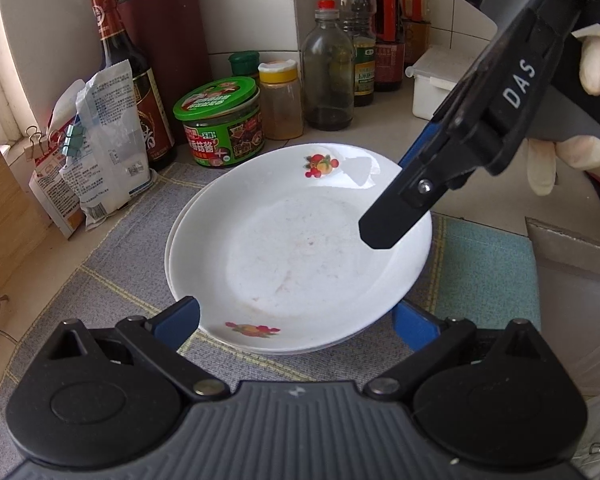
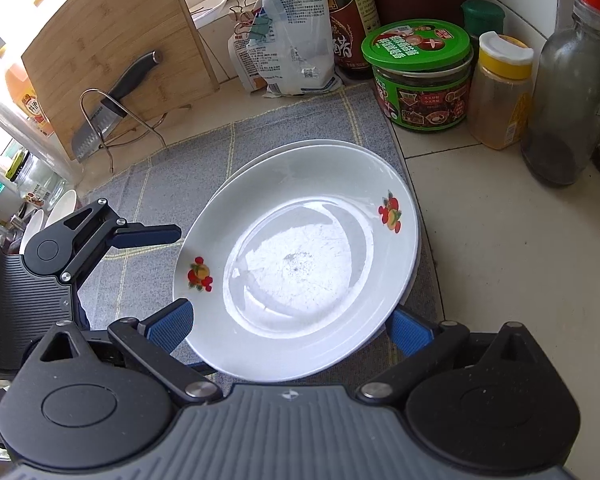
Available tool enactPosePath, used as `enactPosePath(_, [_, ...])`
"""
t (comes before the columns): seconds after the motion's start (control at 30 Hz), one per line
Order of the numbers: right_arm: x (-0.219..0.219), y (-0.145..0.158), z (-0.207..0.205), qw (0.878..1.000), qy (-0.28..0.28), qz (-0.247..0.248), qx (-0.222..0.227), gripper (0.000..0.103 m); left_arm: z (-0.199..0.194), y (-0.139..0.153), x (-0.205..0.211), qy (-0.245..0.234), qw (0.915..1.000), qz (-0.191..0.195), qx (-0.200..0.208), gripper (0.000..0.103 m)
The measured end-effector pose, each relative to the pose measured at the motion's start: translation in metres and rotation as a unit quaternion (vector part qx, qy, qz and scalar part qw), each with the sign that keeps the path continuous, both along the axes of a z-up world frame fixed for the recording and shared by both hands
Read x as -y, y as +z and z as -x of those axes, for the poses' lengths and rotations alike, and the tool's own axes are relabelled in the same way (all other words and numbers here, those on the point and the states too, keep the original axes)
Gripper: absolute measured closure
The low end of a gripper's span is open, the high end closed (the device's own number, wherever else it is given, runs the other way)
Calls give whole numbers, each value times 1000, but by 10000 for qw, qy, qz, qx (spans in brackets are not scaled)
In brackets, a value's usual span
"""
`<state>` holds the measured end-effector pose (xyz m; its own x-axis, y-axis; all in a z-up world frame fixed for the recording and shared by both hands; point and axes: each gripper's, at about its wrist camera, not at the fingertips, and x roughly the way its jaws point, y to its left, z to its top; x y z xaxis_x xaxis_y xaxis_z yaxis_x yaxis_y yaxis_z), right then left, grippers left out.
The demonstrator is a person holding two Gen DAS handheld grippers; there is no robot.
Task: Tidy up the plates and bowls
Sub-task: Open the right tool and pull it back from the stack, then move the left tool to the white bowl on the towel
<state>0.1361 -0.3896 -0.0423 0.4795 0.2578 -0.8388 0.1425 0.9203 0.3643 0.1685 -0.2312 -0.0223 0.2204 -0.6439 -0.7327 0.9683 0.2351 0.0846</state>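
A tiled worktop (image 2: 500,240) carries a grey checked mat (image 1: 112,280), on which two white fruit-printed plates (image 1: 300,248) sit stacked, directly ahead of both grippers. The left gripper (image 1: 296,320) stands wide open with its blue pads either side of the plates' near rim; the right gripper (image 2: 292,322) is likewise spread around the opposite edge. A green-lidded jar (image 2: 418,76) stands beyond.

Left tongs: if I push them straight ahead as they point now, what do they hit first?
Probably the near rim of the top white fruit-print plate, which sits between the open left tongs; depth is unclear.
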Motion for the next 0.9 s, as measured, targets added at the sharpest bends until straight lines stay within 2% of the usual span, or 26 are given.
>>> enactPosePath(0.1, [-2, 1, 2, 9999, 12, 102, 36, 0, -3, 3, -3, 134, 9998, 119, -88, 1])
enactPosePath(0.27, [-5, 11, 5, 9994, 53, 193, 272, 0, -6, 10, -7, 339, 9990, 290, 3, 1])
enactPosePath(0.53, [-21, 14, 10, 9933, 96, 947, 649, 0, -5, 24, -20, 683, 9951, 707, 97, 1])
enactPosePath(0.67, [-30, 15, 11, 9882, 144, 1274, 833, 0, -3, 27, -28, 893, 9928, 782, 161, 1])
enactPosePath(0.9, [-39, 17, 10, 9789, 181, 1619, 1233, 0, -6, 34, -52, 1656, 9818, 933, 37, 1])
